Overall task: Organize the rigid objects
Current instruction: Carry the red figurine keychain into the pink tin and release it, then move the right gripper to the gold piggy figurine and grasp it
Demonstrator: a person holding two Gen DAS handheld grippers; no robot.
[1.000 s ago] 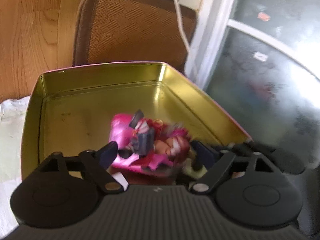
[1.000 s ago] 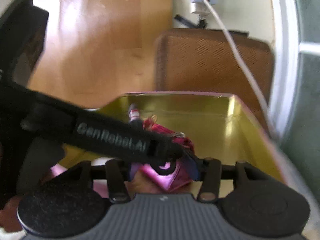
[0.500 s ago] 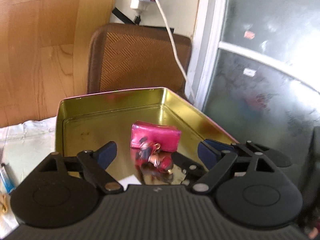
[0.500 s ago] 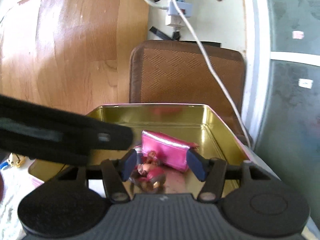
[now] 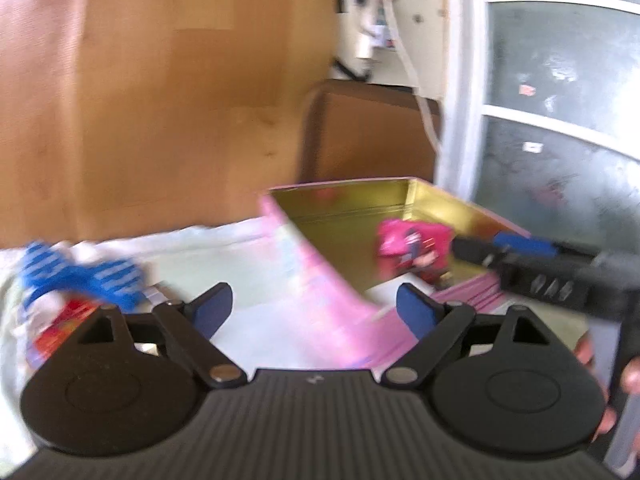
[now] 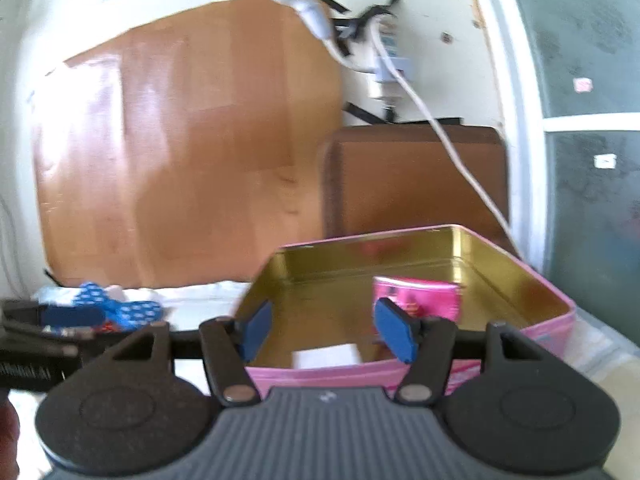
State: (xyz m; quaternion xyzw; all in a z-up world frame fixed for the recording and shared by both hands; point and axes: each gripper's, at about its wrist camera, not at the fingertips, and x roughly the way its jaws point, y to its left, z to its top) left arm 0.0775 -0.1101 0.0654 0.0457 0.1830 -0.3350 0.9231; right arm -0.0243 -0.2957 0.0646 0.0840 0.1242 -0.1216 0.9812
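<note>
Inside the pink tin [image 6: 420,364], toward its far right corner, the pink packet [image 6: 424,294] lies long axis crosswise; its print is unreadable. Both tools are empty: the left tool [image 5: 316,308] spread wide, the right tool [image 6: 326,330] with jaws opening before the tin.

left hand-held gripper [image 5: 314,310] wide, seemingly empty; right hand-held gripper [image 6: 324,330] opening, empty
</note>
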